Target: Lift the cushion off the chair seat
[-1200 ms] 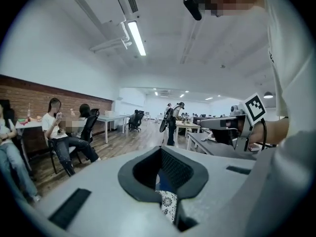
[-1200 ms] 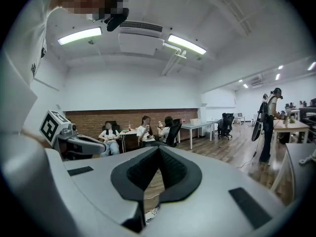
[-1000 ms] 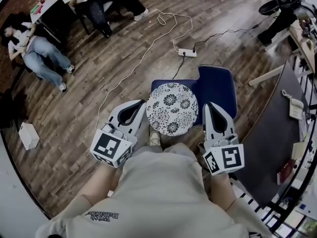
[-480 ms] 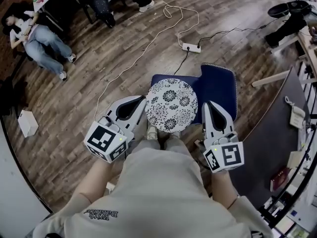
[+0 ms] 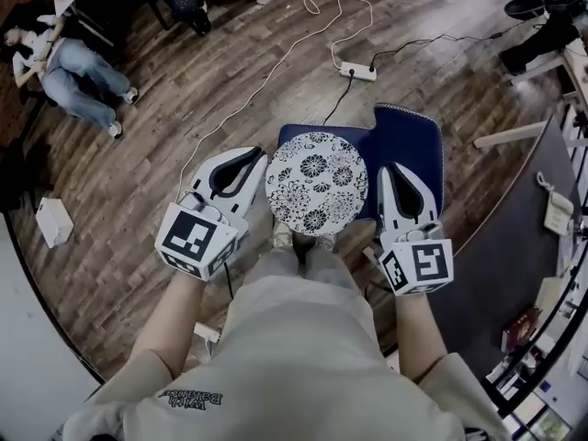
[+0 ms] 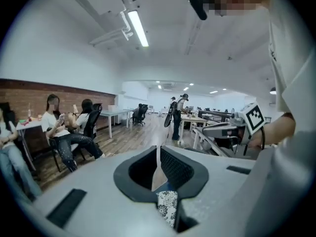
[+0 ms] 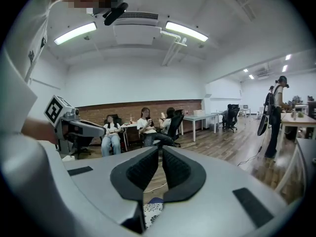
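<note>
Floral-patterned and round, the cushion (image 5: pixel 317 184) lies on the navy chair seat (image 5: pixel 411 150) between two hand-held tools. The left claw (image 5: pixel 250 157) and right claw (image 5: pixel 390 171) sit just beside its edges, each fully closed and gripping nothing. A power strip (image 5: pixel 356 71) lies on the wooden floor (image 5: pixel 138 200) beyond.

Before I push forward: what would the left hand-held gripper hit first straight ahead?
Probably nothing near: the left hand-held gripper aims just left of the floral cushion, toward wooden floor; depth is unclear.
</note>
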A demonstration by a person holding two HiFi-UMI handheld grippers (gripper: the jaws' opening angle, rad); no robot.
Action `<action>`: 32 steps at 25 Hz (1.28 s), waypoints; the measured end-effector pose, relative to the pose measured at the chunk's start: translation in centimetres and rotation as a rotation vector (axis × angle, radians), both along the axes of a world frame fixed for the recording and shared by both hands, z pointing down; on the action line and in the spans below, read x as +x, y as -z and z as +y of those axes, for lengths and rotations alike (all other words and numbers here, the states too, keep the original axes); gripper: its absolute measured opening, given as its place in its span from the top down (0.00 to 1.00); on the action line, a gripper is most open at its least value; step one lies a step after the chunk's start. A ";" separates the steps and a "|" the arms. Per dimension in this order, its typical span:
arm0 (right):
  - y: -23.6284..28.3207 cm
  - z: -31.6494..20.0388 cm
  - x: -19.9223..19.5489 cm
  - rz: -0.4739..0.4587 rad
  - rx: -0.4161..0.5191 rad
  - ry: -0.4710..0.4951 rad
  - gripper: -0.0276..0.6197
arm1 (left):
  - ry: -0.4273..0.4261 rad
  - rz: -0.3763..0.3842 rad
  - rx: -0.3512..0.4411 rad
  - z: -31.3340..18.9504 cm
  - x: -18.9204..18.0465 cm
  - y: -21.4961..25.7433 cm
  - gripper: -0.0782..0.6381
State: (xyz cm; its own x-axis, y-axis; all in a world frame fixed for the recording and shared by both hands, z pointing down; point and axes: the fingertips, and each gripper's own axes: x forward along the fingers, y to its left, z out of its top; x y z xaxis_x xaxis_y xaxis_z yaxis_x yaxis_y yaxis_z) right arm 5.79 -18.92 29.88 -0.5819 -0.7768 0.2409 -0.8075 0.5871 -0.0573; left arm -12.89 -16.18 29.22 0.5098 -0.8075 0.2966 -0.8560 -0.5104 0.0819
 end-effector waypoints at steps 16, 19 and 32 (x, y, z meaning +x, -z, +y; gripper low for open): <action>-23.0 -8.2 4.5 0.159 -0.215 -0.190 0.69 | 0.015 0.091 -0.304 -8.2 0.4 -20.1 0.71; -29.1 -8.4 5.3 0.196 -0.284 -0.235 0.68 | 0.012 0.091 -0.414 -7.9 0.2 -27.5 0.70; -52.4 -5.3 6.1 0.353 -0.545 -0.261 0.65 | 0.050 0.012 -0.745 -4.6 -1.5 -54.6 0.69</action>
State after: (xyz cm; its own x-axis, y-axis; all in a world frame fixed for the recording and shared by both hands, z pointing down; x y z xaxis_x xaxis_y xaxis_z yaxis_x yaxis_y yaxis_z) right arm 11.88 -24.17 82.24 -0.2079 -0.5953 0.7761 -0.9427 0.3337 0.0034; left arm -14.34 -20.79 83.84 0.4847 -0.4169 0.7689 -0.8735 -0.2766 0.4006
